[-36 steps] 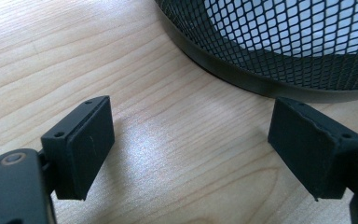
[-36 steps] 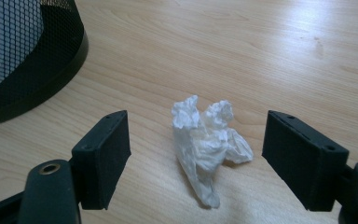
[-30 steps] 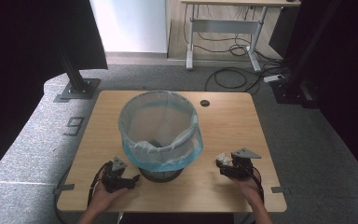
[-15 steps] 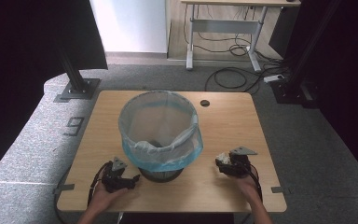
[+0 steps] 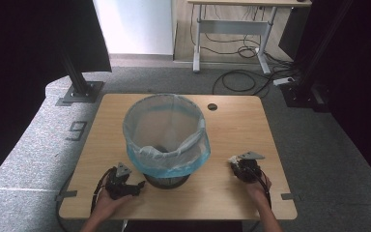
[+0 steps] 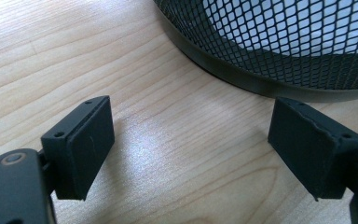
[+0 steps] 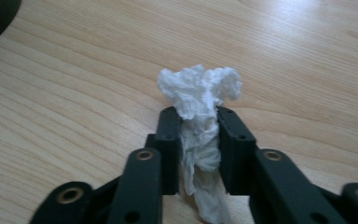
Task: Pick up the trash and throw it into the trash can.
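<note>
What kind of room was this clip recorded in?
Probably a lab or office workspace: a light wooden table on grey carpet, a second metal-legged desk behind with loose cables, and black stand posts alongside.

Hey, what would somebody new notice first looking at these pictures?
Probably the mesh waste bin with its blue liner, standing mid-table. Next, the right gripper, whose jaws have just closed on a crumpled white tissue near the table's right edge. The left gripper rests open beside the bin's base.

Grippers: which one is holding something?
The right gripper. Its jaws have just closed on a crumpled white tissue. The left gripper is open with nothing between, beside the mesh bin.
</note>
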